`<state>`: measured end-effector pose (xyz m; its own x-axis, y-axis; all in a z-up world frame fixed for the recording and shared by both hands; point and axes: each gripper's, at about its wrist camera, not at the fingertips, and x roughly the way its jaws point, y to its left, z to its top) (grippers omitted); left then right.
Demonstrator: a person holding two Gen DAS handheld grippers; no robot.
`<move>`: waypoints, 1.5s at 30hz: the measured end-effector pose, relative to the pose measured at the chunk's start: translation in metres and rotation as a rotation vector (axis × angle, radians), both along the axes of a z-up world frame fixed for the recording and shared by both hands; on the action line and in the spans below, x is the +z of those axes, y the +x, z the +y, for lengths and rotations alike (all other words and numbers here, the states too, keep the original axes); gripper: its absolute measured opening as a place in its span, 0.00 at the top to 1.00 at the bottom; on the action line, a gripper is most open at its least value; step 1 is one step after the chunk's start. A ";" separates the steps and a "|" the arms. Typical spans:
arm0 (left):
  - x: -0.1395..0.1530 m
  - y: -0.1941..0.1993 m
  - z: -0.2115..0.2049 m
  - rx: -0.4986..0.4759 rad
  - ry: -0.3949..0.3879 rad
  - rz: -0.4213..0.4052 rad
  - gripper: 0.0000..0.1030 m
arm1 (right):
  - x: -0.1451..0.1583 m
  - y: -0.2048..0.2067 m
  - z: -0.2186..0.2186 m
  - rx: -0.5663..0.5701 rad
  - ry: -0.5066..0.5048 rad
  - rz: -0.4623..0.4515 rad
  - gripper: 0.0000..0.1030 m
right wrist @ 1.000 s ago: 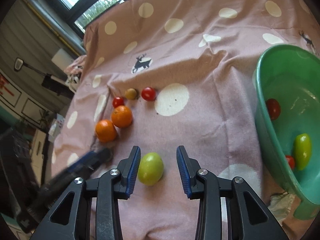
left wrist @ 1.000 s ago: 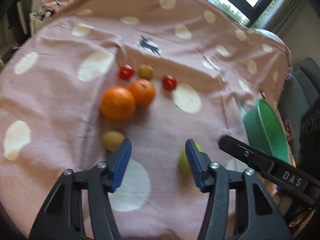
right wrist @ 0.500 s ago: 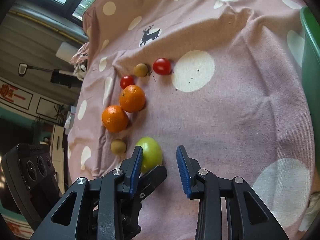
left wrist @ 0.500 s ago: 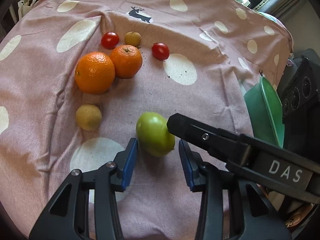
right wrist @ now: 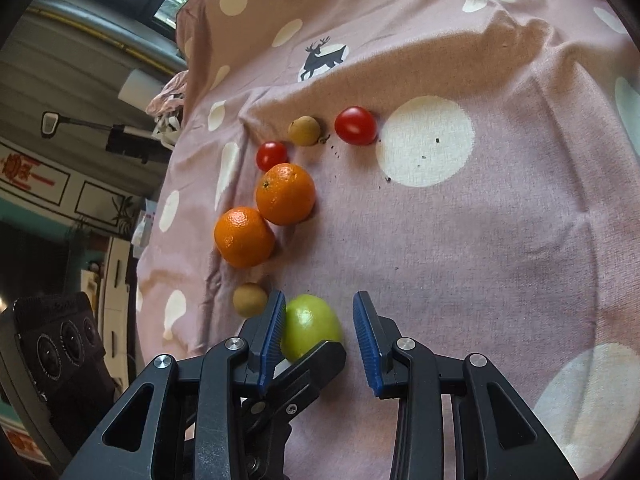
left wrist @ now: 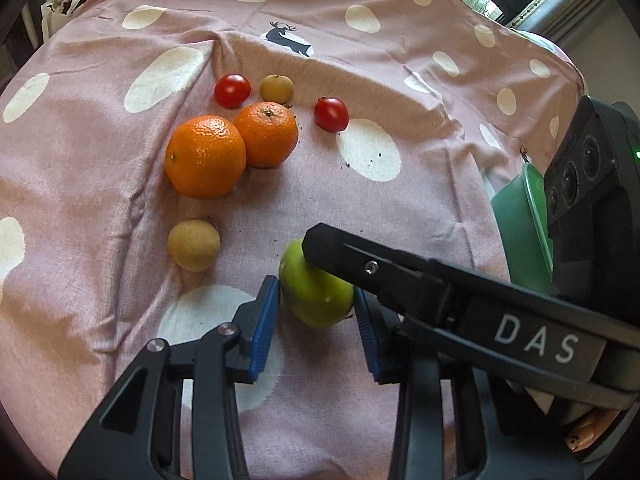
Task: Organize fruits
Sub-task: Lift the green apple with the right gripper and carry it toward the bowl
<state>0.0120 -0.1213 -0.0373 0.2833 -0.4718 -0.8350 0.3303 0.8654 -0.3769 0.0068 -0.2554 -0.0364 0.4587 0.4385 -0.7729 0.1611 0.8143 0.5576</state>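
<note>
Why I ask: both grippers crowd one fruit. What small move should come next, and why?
Probably back the right gripper away. The left gripper has just been closing its jaws, and its pads now press both sides of the green fruit, while the right gripper's finger lies across that fruit with its jaws open.

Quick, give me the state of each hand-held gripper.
Left hand-held gripper: jaws just closing, now shut on the green fruit.
Right hand-held gripper: open, holding nothing; one finger crosses the fruit.

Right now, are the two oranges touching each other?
Yes, the near orange sits pressed against the far orange with no cloth showing between them.
</note>
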 end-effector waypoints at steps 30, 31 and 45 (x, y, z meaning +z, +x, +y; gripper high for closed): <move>0.035 -0.025 -0.011 -0.057 -0.028 -0.204 0.66 | 0.035 -0.030 0.000 -0.029 -0.038 -0.168 0.63; 0.038 -0.027 -0.011 -0.060 -0.035 -0.219 0.66 | 0.036 -0.031 0.000 -0.030 -0.042 -0.176 0.63; 0.065 -0.050 -0.016 -0.086 -0.099 -0.334 0.66 | 0.072 -0.056 0.001 -0.058 -0.142 -0.307 0.63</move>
<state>-0.0380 -0.1370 0.0278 0.4885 -0.5796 -0.6522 0.5197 0.7937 -0.3162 -0.0492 -0.2544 0.0361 0.7006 0.3029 -0.6460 0.0514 0.8816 0.4692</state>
